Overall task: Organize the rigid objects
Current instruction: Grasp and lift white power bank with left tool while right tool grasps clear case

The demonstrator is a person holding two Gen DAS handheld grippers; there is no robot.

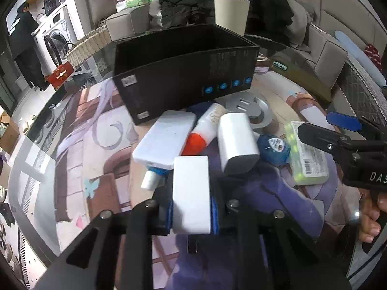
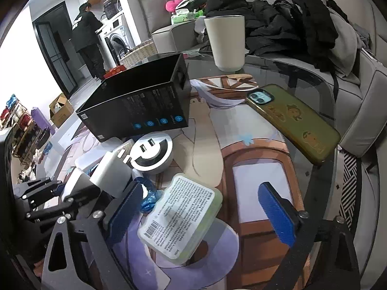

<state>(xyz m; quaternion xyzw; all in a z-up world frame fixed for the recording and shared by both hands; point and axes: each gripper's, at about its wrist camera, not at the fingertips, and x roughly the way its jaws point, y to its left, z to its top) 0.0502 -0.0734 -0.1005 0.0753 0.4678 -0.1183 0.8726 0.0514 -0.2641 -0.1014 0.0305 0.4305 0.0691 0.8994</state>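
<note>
My left gripper (image 1: 191,215) is shut on a white rectangular block (image 1: 191,188), with a blue pad pressed on each side. Beyond it lies a pile: a flat white power bank (image 1: 164,140), a white bottle with an orange cap (image 1: 205,130), a white adapter (image 1: 237,142), a blue ball (image 1: 273,148) and a grey round USB hub (image 2: 152,152). An open black box (image 1: 183,72) stands behind the pile. My right gripper (image 2: 203,212) is open, and a green-and-white plastic case (image 2: 181,217) lies between its pads without touching them.
A phone in an olive case (image 2: 292,120) lies at the right on the glass table (image 2: 278,72). A white cup (image 2: 227,43) stands at the back. A wicker basket (image 1: 89,46) and a red box (image 1: 60,75) sit far left. A person (image 2: 87,31) stands at a washing machine.
</note>
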